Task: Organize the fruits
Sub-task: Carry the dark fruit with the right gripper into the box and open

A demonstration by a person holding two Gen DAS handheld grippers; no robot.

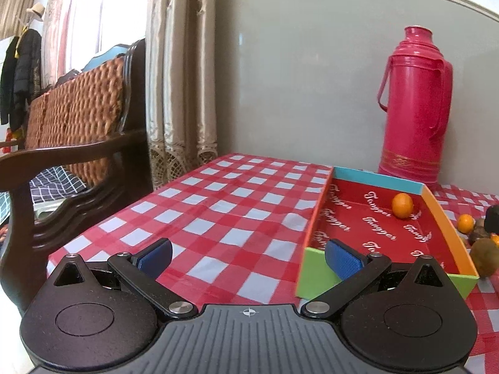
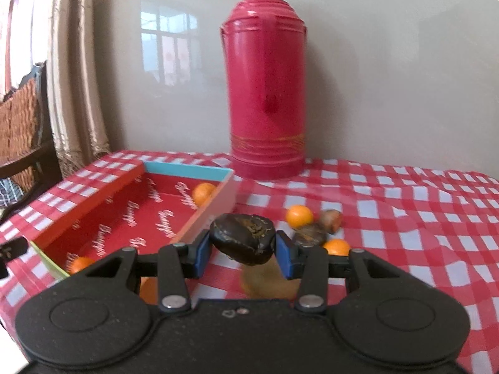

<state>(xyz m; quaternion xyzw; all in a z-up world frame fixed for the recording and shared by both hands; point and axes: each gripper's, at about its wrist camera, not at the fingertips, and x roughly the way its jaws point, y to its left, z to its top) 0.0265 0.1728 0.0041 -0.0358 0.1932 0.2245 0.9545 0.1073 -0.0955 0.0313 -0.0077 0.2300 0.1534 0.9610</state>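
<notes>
From the left wrist view the checked surface stretches bare toward a curtain and a wooden chair, things the other side barely catches. That left tool hangs over the cloth with its blue pads wide apart and nothing between them, its right pad just over the near green corner of the shallow box. One orange sits at the far end of the box's red floor.

The right wrist view shows what the left misses: the right tool clamped on a dark, wrinkled fruit, lifted clear of the cloth just beside the box's right wall. A second orange lies in the near corner of the box. Outside it, on the cloth beyond the held fruit, are two loose oranges, a dark fruit and a brownish one. The pink thermos stands upright against the wall behind the box.
</notes>
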